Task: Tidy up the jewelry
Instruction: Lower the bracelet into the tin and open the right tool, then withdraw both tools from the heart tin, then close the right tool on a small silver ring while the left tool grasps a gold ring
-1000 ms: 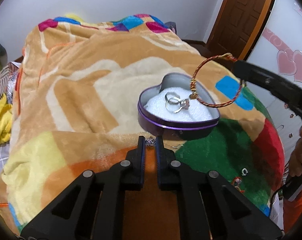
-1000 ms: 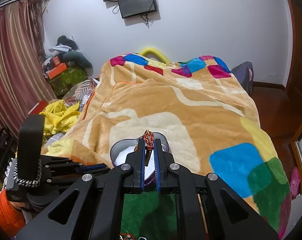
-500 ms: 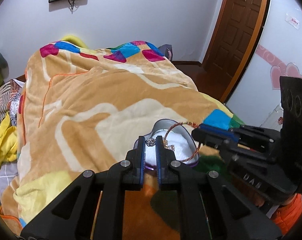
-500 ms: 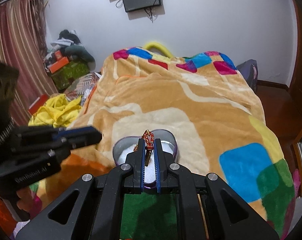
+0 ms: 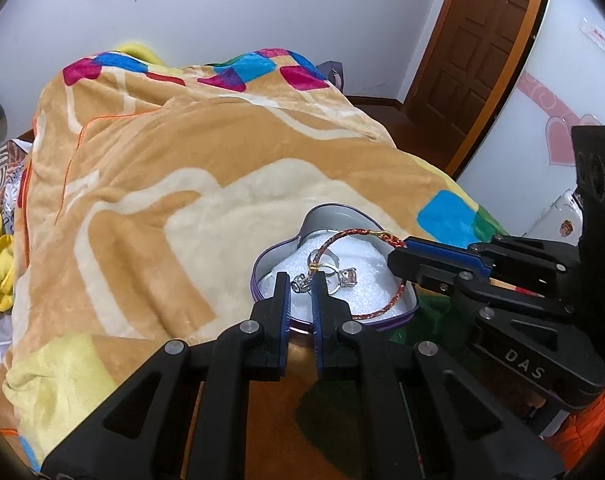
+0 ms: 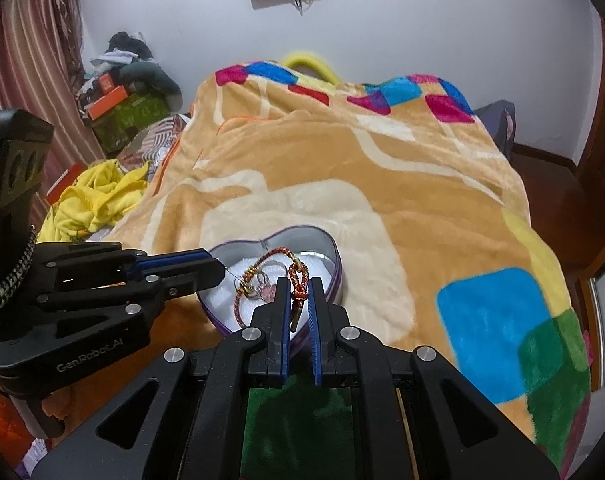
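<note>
A purple heart-shaped tin [image 5: 262,258] with white foam lining sits on the blanket; it also shows in the right wrist view [image 6: 334,252]. Silver rings [image 5: 334,270] lie on the foam. My left gripper [image 5: 301,286] is shut on a small silver ring [image 5: 301,282] and holds it over the tin's near edge. My right gripper [image 6: 299,300] is shut on a red and gold braided bracelet [image 6: 296,286]. The bracelet's loop [image 5: 378,310] hangs down into the tin. The right gripper [image 5: 400,246] reaches in from the right in the left wrist view.
A patterned orange, cream and green blanket [image 5: 162,184] covers the bed. Yellow cloth [image 6: 98,196] and boxes [image 6: 118,116] lie left of the bed. A wooden door [image 5: 482,40] stands at the back right.
My left gripper lifted the small ring off the blanket and brought it over the tin. My right gripper lowered the bracelet so its loop now hangs inside the tin.
</note>
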### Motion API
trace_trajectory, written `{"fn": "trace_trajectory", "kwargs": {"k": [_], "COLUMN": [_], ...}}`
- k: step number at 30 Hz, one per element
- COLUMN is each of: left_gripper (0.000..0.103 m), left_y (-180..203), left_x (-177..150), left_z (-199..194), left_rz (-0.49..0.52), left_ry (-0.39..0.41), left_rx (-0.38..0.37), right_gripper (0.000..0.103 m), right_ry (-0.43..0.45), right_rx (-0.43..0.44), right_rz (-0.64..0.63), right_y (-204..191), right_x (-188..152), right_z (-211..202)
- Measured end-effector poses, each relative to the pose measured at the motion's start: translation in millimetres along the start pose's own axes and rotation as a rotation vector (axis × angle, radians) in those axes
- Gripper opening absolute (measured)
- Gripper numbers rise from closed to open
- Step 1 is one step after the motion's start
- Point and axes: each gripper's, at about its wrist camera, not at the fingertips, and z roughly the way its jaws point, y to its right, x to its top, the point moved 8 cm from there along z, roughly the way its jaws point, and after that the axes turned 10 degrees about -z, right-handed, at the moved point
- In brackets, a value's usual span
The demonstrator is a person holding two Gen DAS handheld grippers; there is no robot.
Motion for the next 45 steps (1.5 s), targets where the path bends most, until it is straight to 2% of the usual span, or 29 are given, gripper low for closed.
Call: {"fn": "trace_trajectory", "kwargs": {"k": [5, 15, 23, 30, 37, 45], "left_gripper": [0.008, 0.01, 0.032, 0.042, 0.043, 0.043], "left_y": [2.0, 8.4, 17.0, 26.6, 33.6, 29.0], "left_x": [0.4, -0.7, -7.7, -24.2, -45.5, -72.2], "left_z": [-5.1, -32.5, -64.3, -88.5, -99.2, -87.9], "left_rz": [0.002, 0.0, -0.002, 0.013, 0.031, 0.032], "left_ry": [0.001, 0.032, 0.072, 0.088, 0.076, 0.021], "left_rx": [-0.002, 0.007, 0.02, 0.029, 0.031, 0.042], "right_gripper": [0.015, 0.032, 0.046, 0.048, 0.048, 0.048], "right_ry": [-0.001, 0.045, 0.093, 0.104, 0.088, 0.016], "right_rx": [-0.004, -0.068, -0.135, -0.156, -0.17, -0.168], "right_rz": [0.013, -0.027, -0.05, -0.052, -0.037, -0.034], "right_y": [0.8, -3.6, -7.6, -13.7, -14.2, -14.1], "right_x": [-1.0, 4.0, 2.0, -9.1, -28.1, -64.4], "right_z": [-4.0, -33.7, -68.3, -88.0, -94.2, -83.2]}}
